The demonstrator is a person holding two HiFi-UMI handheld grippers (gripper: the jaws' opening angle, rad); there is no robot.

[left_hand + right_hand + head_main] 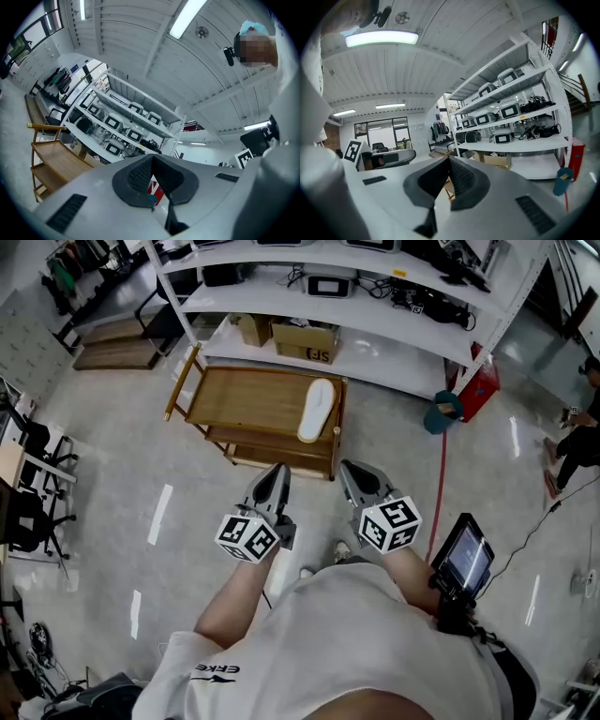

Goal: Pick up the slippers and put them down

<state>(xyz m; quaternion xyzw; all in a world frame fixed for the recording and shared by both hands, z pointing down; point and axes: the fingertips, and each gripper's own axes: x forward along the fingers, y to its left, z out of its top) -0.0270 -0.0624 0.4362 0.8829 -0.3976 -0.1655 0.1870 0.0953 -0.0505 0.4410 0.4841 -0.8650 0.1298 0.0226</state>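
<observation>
A: Where's the slipper [317,410] being kept?
B: It's lying on the top surface of the wooden cart [246,397]. The left gripper [277,471] and right gripper [350,470] are being held apart from it, jaws pressed together, nothing pinched.

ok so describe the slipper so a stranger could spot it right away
In front of the long white shelving stands a low wooden rack. On its top, near the right end in the head view, lies the slipper: a pale, elongated oval, the only thing lying up there.
</observation>
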